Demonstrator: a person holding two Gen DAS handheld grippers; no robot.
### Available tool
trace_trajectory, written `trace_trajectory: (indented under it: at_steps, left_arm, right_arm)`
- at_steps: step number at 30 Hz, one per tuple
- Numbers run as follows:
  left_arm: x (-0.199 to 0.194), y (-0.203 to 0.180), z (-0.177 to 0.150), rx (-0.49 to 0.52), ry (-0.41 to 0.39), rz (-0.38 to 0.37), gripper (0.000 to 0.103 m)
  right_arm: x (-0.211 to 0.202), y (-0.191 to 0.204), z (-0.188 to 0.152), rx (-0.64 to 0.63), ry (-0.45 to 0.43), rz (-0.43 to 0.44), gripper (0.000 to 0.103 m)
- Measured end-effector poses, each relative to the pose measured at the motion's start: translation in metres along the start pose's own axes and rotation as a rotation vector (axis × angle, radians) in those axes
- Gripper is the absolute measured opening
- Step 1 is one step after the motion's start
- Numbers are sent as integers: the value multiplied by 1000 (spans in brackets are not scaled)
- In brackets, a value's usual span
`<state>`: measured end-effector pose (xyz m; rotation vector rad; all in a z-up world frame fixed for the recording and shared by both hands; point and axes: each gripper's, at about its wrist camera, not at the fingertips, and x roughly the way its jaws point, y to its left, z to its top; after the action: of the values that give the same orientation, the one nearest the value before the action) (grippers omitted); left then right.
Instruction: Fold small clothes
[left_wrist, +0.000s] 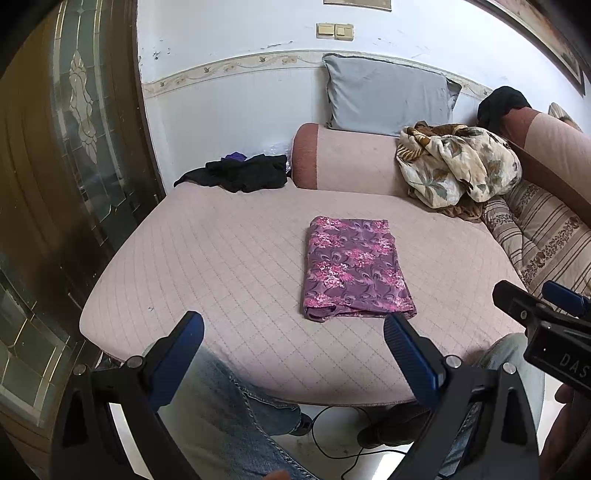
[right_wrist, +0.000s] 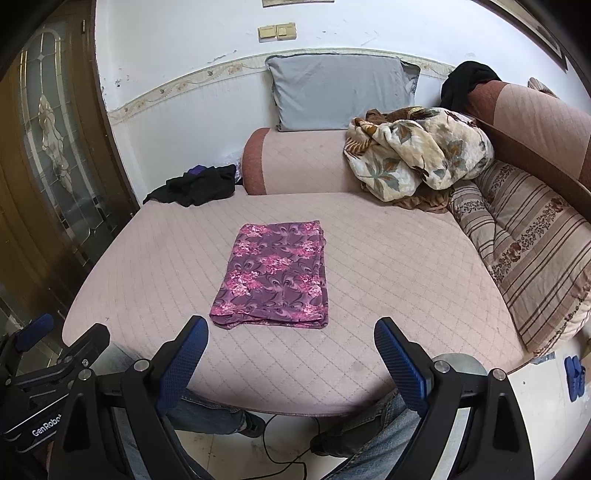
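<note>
A purple cloth with pink flowers (left_wrist: 356, 267) lies folded into a flat rectangle on the pink quilted sofa seat (left_wrist: 221, 258); it also shows in the right wrist view (right_wrist: 275, 275). My left gripper (left_wrist: 293, 332) is open and empty, held back over the seat's front edge, short of the cloth. My right gripper (right_wrist: 291, 336) is open and empty, just in front of the cloth's near edge. The right gripper shows at the right edge of the left wrist view (left_wrist: 543, 299).
A pile of black and purple clothes (left_wrist: 240, 171) lies at the seat's back left. A floral blanket (left_wrist: 458, 166), a grey pillow (left_wrist: 388, 96) and a striped cushion (left_wrist: 543, 229) sit at the back and right. A wooden glass door (left_wrist: 74, 147) stands left. A cable (left_wrist: 332, 435) lies on the floor.
</note>
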<state>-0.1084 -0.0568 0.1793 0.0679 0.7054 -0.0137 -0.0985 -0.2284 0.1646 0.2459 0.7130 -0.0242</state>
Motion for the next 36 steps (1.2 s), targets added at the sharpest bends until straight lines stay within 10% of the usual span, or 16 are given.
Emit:
trace_trajectory:
  at_steps: [36]
  left_arm:
    - [21,0,-3,23,66,38,98]
  right_arm:
    - [10,-13,0,0,16,12,94]
